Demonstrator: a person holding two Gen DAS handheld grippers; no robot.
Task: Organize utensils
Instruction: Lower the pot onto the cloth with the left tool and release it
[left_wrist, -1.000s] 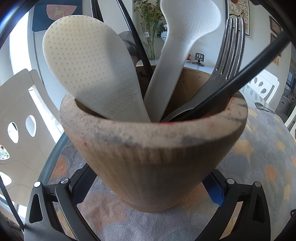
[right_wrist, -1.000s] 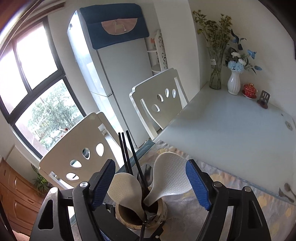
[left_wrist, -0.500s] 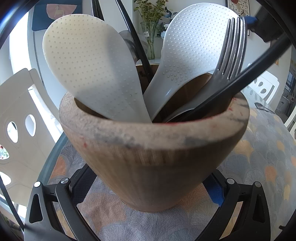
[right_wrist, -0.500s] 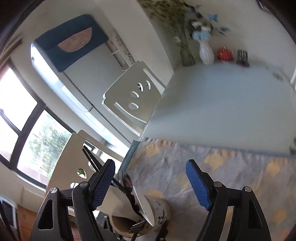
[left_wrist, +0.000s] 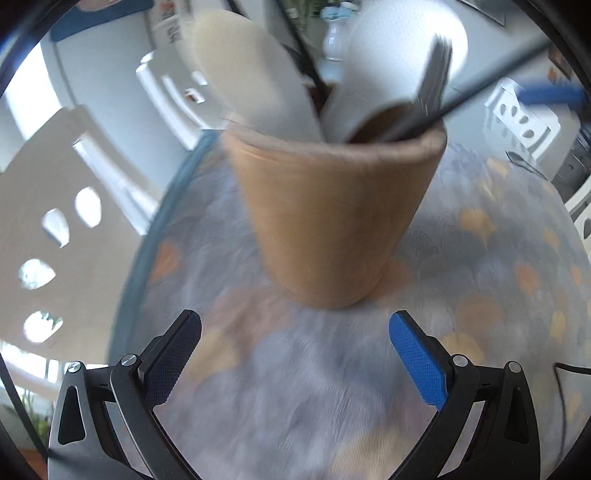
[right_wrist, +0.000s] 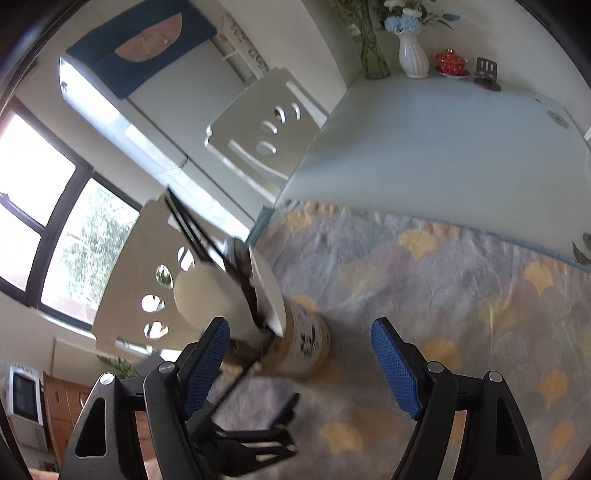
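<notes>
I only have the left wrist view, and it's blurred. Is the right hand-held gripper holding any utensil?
Observer: No. The right hand-held gripper is open, with nothing between its fingers.
Operator: Where is it relative to the holder?
Observer: The wooden holder shows just past its fingertips, nearer the finger at image left, and is untouched.
Operator: Is there any marking that tells the holder's sides apart?
Observer: Yes, there is a black print on the side facing the right camera.
</notes>
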